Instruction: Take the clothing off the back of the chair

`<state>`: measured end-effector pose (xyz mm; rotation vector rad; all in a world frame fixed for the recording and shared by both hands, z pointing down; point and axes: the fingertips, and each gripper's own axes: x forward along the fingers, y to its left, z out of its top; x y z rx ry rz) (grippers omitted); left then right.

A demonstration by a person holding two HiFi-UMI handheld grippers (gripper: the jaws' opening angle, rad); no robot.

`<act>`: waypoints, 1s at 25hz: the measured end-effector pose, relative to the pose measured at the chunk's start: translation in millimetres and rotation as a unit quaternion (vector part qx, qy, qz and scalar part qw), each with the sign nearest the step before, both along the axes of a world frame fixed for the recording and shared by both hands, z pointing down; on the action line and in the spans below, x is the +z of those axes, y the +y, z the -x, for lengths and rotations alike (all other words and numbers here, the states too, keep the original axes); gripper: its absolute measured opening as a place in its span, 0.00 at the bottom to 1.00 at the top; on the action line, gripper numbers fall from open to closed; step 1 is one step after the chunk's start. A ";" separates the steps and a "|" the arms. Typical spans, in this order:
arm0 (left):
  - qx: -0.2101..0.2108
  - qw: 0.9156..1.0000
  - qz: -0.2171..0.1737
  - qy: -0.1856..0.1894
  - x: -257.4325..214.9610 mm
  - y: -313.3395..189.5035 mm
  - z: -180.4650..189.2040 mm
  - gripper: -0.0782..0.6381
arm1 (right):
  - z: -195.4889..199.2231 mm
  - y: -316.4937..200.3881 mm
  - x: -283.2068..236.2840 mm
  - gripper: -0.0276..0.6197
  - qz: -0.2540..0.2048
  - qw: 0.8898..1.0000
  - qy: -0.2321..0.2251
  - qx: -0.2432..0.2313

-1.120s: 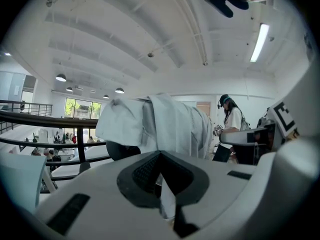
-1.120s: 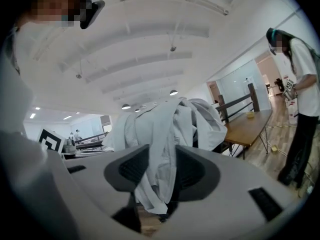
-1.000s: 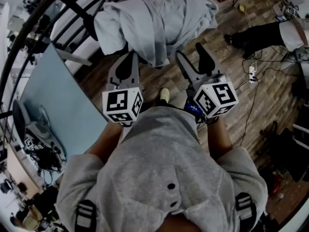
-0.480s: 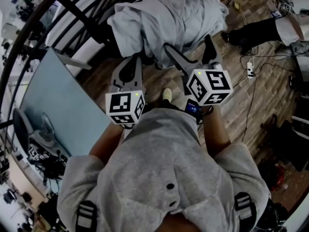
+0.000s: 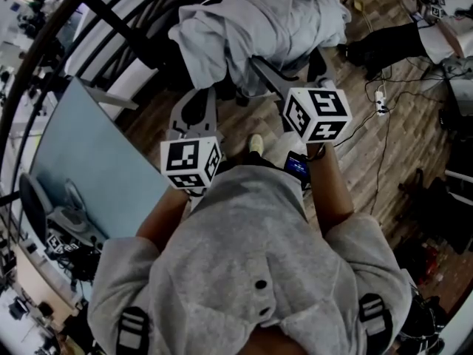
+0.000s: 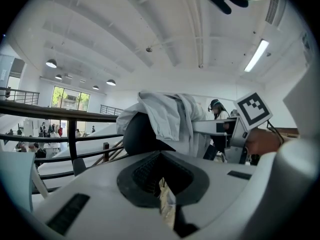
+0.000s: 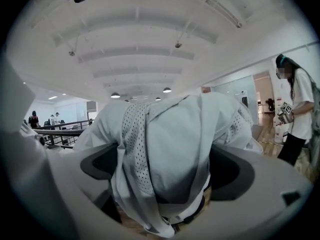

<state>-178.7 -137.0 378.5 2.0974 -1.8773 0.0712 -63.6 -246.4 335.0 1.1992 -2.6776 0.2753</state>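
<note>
While the pale grey clothing [image 5: 259, 28] hangs draped over the dark chair back [image 6: 136, 134], its lower folds sit between the right gripper [image 5: 287, 62] jaws. Those jaws have just been opening and now stand wide apart, pads off the cloth. Left gripper [image 5: 194, 98] is just beside it, short of the fabric, jaws together on nothing, over the wood floor [image 5: 369, 146].

No text can be read (nothing legible anywhere).
</note>
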 end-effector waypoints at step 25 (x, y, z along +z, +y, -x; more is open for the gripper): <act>-0.005 1.000 0.019 0.004 10.7 -5.0 10.1 0.12 | -60.4 27.2 -39.3 0.72 -0.037 0.998 0.024 -0.043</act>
